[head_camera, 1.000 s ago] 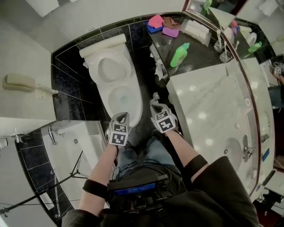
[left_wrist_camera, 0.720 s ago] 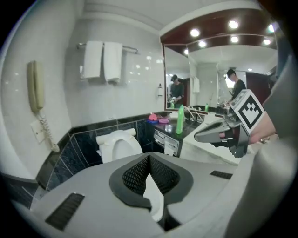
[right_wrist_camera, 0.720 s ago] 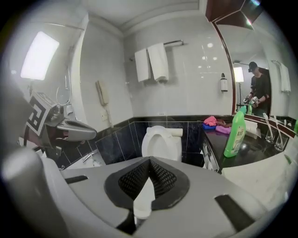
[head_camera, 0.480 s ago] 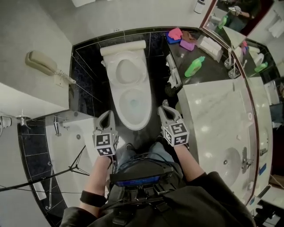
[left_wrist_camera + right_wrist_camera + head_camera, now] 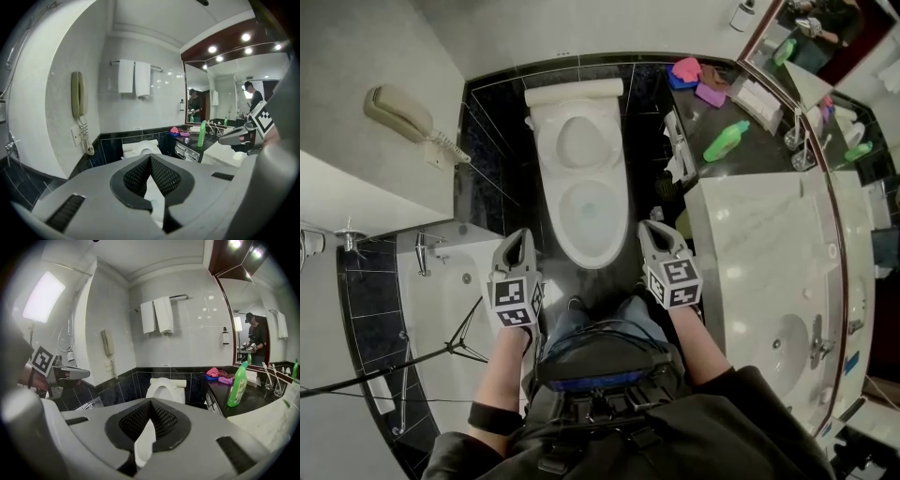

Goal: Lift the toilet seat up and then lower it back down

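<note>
While both grippers hang empty: toilet seat, out of contact.
Left gripper (image 5: pixel 520 236) and right gripper (image 5: pixel 650 230), each with jaws pressed together on nothing, flank the front of the toilet bowl (image 5: pixel 592 255), apart from it. Toilet seat (image 5: pixel 581 110) lies beyond both, apparently upright against the cistern (image 5: pixel 574 92). Likely hazard: closed jaws slip off the glossy rim, so the seat drops and slams.
</note>
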The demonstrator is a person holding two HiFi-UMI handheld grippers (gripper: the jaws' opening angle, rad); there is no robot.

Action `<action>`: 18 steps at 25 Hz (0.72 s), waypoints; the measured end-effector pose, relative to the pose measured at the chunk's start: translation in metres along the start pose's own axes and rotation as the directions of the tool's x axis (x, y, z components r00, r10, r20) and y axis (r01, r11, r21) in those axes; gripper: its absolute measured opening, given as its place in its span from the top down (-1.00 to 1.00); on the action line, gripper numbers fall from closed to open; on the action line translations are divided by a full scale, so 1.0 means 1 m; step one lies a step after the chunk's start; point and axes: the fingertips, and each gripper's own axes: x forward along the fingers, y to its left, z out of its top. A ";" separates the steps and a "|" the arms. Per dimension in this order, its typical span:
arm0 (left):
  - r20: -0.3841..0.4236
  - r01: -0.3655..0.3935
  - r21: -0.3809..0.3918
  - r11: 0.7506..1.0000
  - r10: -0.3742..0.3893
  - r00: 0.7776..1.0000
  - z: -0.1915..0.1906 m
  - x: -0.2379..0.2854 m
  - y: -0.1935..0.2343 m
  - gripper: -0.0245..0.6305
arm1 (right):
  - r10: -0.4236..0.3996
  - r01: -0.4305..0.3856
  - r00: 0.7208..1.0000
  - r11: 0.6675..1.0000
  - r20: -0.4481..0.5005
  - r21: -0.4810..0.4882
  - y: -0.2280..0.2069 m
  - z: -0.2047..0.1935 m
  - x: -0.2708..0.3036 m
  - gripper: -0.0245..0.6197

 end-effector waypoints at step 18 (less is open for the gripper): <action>-0.031 0.127 0.082 0.988 -0.125 0.992 -0.006 0.007 0.023 0.90 | 0.032 -0.032 0.999 0.999 -0.008 -0.004 0.082 0.007 0.033 0.90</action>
